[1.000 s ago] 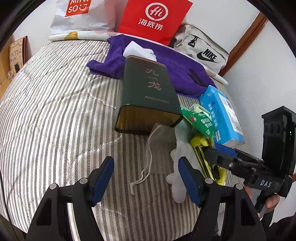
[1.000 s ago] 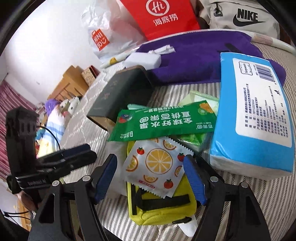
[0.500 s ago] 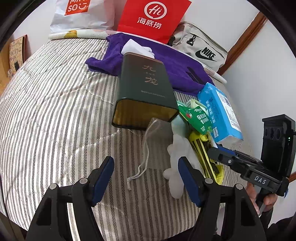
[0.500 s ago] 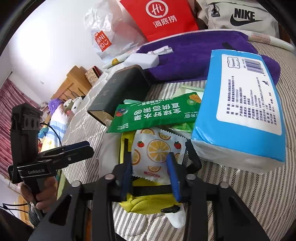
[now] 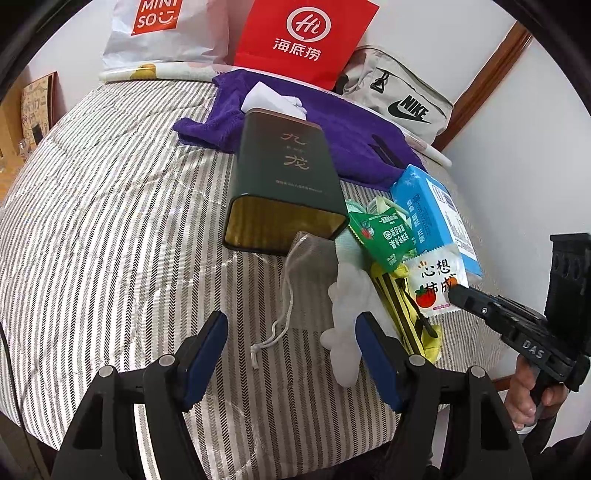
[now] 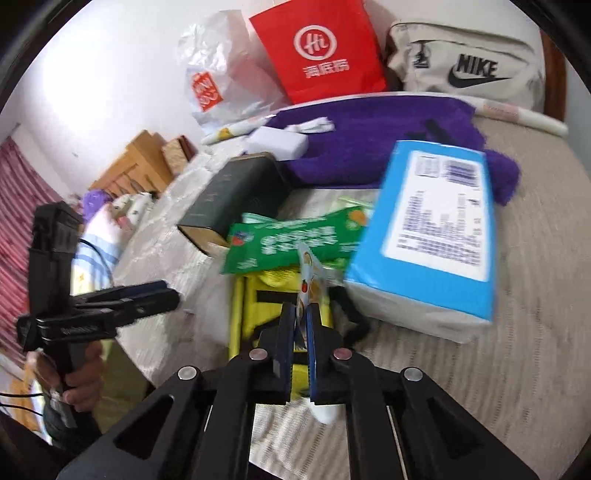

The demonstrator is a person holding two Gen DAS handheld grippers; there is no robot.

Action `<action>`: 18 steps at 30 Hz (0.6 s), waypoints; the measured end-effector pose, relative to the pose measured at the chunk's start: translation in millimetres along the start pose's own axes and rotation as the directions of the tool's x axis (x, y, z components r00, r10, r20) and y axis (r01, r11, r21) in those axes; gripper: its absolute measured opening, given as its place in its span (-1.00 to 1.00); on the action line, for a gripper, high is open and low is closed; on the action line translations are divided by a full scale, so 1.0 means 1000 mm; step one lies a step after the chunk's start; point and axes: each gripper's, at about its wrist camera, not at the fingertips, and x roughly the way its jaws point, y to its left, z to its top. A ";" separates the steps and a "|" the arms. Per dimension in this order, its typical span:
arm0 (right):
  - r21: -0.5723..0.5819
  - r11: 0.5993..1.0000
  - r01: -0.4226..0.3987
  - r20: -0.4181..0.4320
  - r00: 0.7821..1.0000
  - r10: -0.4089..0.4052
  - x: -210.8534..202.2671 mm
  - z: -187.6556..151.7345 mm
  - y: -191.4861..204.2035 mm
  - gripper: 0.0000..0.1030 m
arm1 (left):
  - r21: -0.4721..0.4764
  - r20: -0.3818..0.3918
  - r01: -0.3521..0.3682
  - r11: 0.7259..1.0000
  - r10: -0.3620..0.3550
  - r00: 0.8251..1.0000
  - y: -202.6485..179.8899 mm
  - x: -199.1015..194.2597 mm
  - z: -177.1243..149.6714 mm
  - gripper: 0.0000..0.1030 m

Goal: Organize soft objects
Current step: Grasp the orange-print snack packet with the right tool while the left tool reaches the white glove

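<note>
A pile lies on the striped bed: a white fruit-print sachet [image 5: 436, 284], a green packet [image 5: 384, 236], a blue tissue pack [image 5: 432, 218], a yellow pouch [image 5: 402, 314], a white glove [image 5: 351, 306] and a drawstring bag [image 5: 310, 254]. My right gripper [image 6: 302, 314] is shut on the sachet [image 6: 308, 273] and holds it edge-up above the yellow pouch [image 6: 258, 306]. It also shows in the left wrist view [image 5: 458, 293]. My left gripper [image 5: 291, 336] is open and empty, low over the bed, with the bag's cord and the glove between its fingers.
A dark green tin [image 5: 284, 184] lies on its side behind the bag. A purple towel [image 5: 332, 125], a red paper bag [image 5: 303, 40], a white Miniso bag [image 5: 162, 33] and a Nike bag [image 5: 399, 99] line the wall. Striped bedding [image 5: 110, 221] stretches left.
My right gripper has closed fully on the sachet and lifted it edge-up off the yellow pouch. My left gripper has stayed open and hardly moved.
</note>
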 end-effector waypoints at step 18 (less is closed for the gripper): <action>-0.005 1.000 -0.003 -0.009 1.000 0.003 0.032 0.010 -0.004 -0.90 | 0.017 -0.002 0.005 1.000 -0.005 1.000 -0.007 0.006 0.006 0.36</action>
